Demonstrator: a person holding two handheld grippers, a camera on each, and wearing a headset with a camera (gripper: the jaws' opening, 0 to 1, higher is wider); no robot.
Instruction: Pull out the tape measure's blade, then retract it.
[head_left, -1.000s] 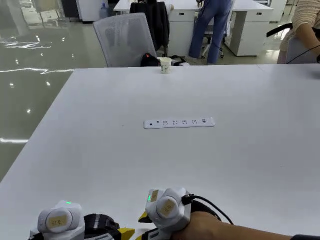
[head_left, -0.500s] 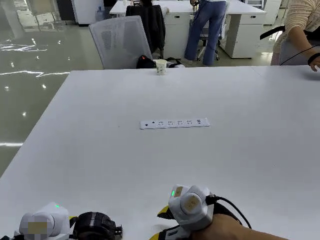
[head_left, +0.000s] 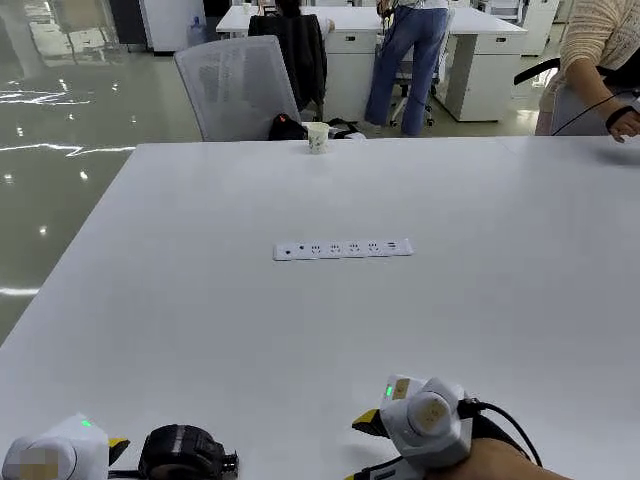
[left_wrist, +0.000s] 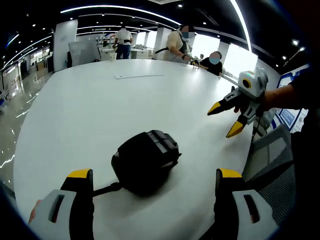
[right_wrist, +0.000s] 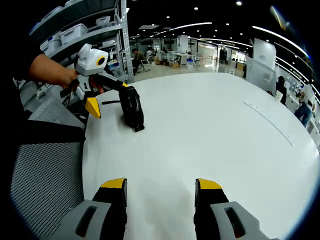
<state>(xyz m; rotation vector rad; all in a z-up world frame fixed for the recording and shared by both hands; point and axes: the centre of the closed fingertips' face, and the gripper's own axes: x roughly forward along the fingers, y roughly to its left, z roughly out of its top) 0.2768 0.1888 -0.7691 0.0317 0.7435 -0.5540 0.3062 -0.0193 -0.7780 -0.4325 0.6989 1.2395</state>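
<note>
A black tape measure (head_left: 185, 452) lies on the white table (head_left: 300, 330) near its front edge, with no blade drawn out that I can see. In the left gripper view the tape measure (left_wrist: 146, 161) sits just ahead of my left gripper (left_wrist: 154, 176), whose yellow-tipped jaws stand wide open on either side of it. In the head view my left gripper (head_left: 115, 455) is at the bottom left, beside the case. My right gripper (head_left: 362, 448) is open, to the right and apart from the case. The right gripper view has my own right gripper (right_wrist: 161, 184) open over bare table, with the tape measure (right_wrist: 132, 110) farther off.
A white power strip (head_left: 343, 248) lies mid-table. A paper cup (head_left: 317, 137) stands at the far edge, with a grey chair (head_left: 235, 85) behind it. People stand and sit beyond the table at the back and far right.
My right gripper has moved to the right, away from the tape measure. The left gripper and the tape measure have stayed near the front edge.
</note>
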